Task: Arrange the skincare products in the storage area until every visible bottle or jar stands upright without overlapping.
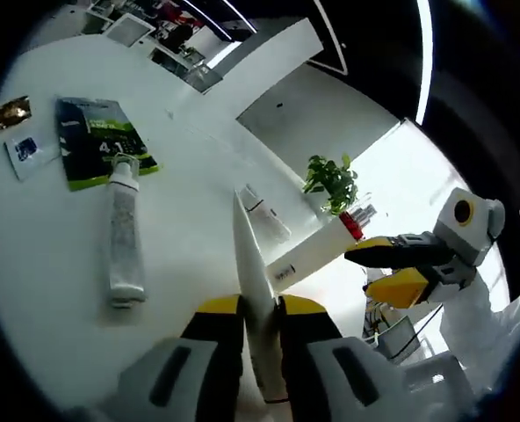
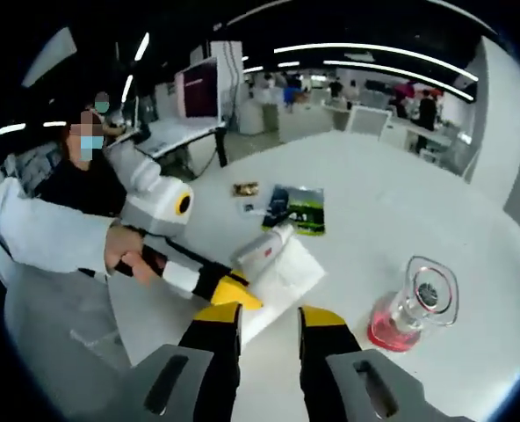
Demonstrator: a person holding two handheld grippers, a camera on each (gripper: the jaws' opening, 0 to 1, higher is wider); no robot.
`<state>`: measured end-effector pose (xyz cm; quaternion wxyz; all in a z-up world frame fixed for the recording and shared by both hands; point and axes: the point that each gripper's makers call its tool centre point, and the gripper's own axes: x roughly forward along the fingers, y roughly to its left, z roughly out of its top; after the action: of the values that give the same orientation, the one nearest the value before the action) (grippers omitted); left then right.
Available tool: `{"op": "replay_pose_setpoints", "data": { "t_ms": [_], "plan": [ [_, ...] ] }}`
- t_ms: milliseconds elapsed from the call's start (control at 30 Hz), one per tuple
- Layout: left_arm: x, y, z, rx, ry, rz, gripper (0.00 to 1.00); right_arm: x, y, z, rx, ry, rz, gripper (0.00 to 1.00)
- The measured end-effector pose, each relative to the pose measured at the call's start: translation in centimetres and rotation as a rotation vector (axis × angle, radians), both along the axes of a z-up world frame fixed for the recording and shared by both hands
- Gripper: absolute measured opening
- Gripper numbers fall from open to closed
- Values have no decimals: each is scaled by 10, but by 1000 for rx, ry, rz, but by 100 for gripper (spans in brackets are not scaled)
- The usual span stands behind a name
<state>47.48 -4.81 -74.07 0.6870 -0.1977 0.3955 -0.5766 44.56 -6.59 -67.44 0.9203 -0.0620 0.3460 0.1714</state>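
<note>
The left gripper (image 1: 262, 325) pinches a long white squeeze tube (image 1: 253, 290) between its yellow-tipped jaws, above the round white table (image 1: 40, 264). The right gripper (image 2: 270, 338) has its jaws a little apart, holding nothing, near the table's edge. A white speckled tube (image 1: 124, 233) lies flat beside a green packet (image 1: 102, 141), and a pink-bottomed glass bottle (image 2: 414, 312) stands upright.

An open-plan office: rows of workstations (image 2: 365, 114) with a monitor (image 2: 198, 88) under long ceiling light strips (image 2: 374, 53), around a white desk (image 2: 400, 202).
</note>
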Motion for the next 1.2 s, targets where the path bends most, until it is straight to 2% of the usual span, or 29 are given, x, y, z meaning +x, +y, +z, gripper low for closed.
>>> {"op": "replay_pose_setpoints", "data": {
  "t_ms": [133,267,400,467,533,633,667,700,833,933,1067,1167,1200],
  "plan": [
    [-5,2,2,-15,-14,-34,9,4,6,12,-43,4,113,17],
    [-11,6,5,-33,-20,-79,8,10,7,18,-77,5,171,15],
    [-20,12,8,-47,-41,-137,8,14,4,14,-91,27,215,19],
    [-24,14,10,-57,-57,-172,8,12,1,7,-86,58,247,19],
    [-28,17,13,-81,-80,-214,8,12,-4,-1,-84,88,285,19],
    [-35,19,18,-113,-96,-268,8,10,0,-2,-73,95,330,17],
    [-36,20,19,-125,-139,-291,8,11,1,-2,-72,99,337,18],
    [-39,21,19,-123,-124,-296,8,15,-4,-2,-90,97,345,19],
    [-40,22,20,-131,-133,-305,8,17,-3,4,-120,93,380,19],
    [-44,24,24,-164,-136,-324,8,11,3,4,-113,125,433,19],
    [-52,27,27,-194,-163,-379,8,8,5,-4,-161,165,488,20],
    [-56,29,31,-214,-174,-395,8,8,8,-8,-149,197,507,18],
    [-57,29,31,-217,-172,-397,8,3,11,-11,-121,234,519,17]
  ]
}}
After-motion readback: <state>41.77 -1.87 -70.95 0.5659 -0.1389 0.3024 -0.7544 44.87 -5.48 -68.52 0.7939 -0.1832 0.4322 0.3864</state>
